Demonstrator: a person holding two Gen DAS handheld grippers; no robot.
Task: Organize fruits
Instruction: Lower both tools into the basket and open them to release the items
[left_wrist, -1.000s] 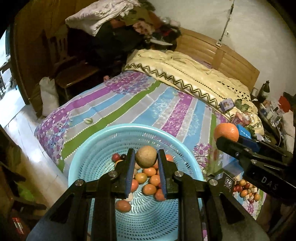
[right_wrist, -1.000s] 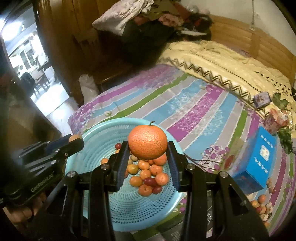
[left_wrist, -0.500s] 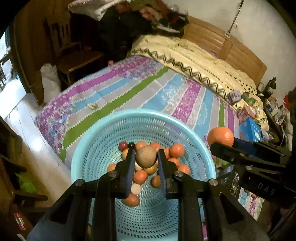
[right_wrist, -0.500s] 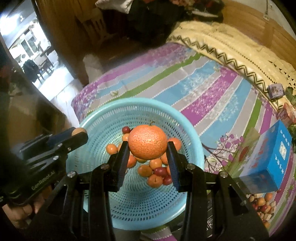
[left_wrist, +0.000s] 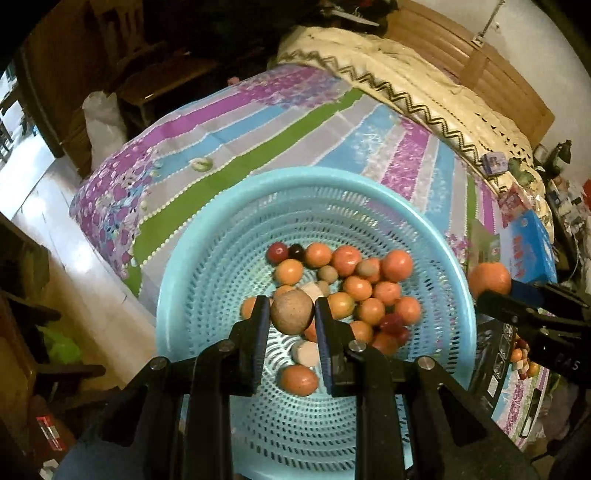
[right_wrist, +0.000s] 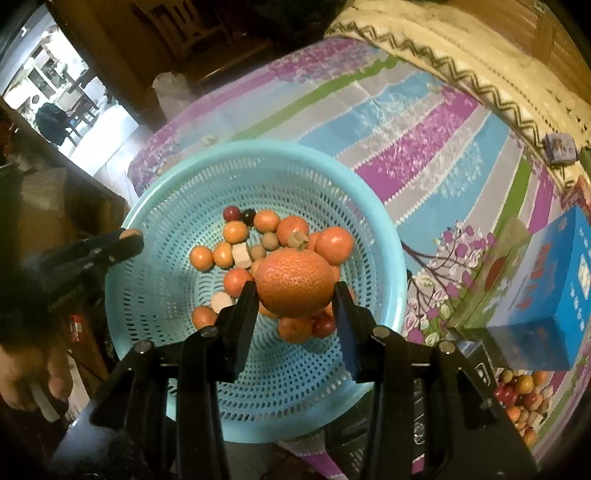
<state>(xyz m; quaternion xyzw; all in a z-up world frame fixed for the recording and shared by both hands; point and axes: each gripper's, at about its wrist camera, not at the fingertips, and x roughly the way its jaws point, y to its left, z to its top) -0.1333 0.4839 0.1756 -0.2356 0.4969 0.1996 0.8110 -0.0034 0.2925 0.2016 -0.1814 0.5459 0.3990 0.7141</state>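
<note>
Change since earlier frames: both grippers have tipped downward and come lower over the basket; it now fills more of each frame, and the bed's headboard has slid toward the top edge.

Left wrist view, left gripper (left_wrist: 291, 314): lower centre of the frame, clamped on a small round brown fruit (left_wrist: 291, 311), pads pressing its two sides, held above the fruit pile.

Left wrist view, basket (left_wrist: 207, 258): pale blue perforated plastic, centre frame, resting on the striped bed cover (left_wrist: 258, 122). Small orange and red fruits (left_wrist: 354, 288) sit clustered toward its right half.

Left wrist view, right gripper (left_wrist: 491, 286): enters from the right edge, carrying an orange (left_wrist: 489, 277) just outside the basket's rim.

Right wrist view, right gripper (right_wrist: 295, 291): centre frame, closed on the large orange (right_wrist: 293, 283), directly over the pile (right_wrist: 236, 232) in the basket (right_wrist: 147, 295).

Right wrist view, left gripper (right_wrist: 129, 236): at the left edge, over the rim, brown fruit (right_wrist: 130, 233) at its tip.

Right wrist view, surroundings: a blue box (right_wrist: 546, 295) stands at right; loose small fruits (right_wrist: 521, 395) lie lower right, still outside the basket.

Why held so: each fruit appears poised low over the basket so it can drop gently without bouncing out.
</note>
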